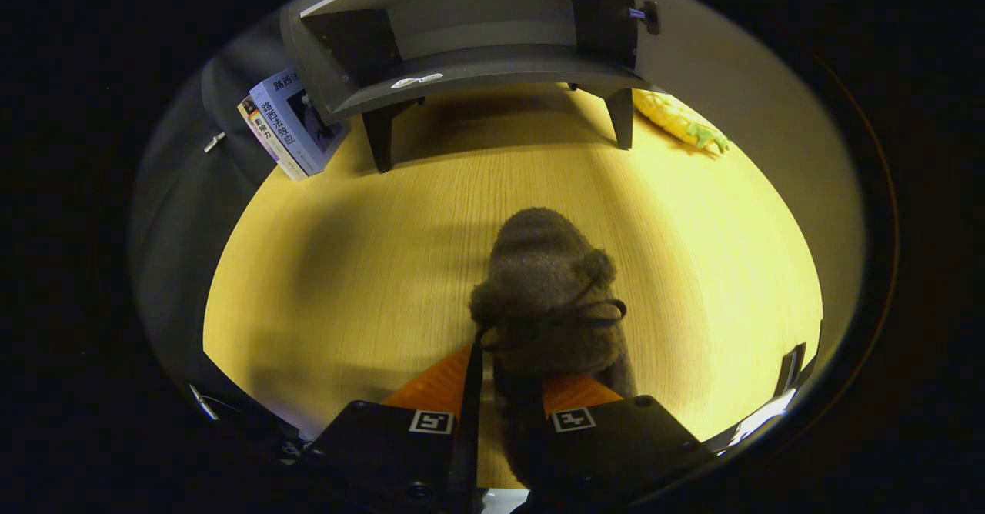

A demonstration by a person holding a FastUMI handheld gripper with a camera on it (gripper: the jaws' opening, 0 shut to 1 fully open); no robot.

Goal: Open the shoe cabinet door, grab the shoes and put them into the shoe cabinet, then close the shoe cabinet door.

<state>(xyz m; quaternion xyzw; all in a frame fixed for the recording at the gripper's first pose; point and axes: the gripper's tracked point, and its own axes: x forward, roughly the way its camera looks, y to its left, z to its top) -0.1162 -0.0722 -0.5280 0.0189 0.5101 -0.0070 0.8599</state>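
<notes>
Shoe [550,298] carry toward open cabinet [469,45].
Book [288,121] lies left of the cabinet; fingers [504,391] clamp the shoe's heel over the tabletop [346,268]. Keep the toe level, aim between the cabinet walls, clear the door [739,114] at right.

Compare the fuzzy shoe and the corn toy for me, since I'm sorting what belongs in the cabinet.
The shoe is dark and fuzzy, pinched between the gripper fingers; the corn toy is yellow with green leaves, lying untouched beside the shoe cabinet. The shoe sits near the fingers, the corn far beyond. Both are over the wooden tabletop.
</notes>
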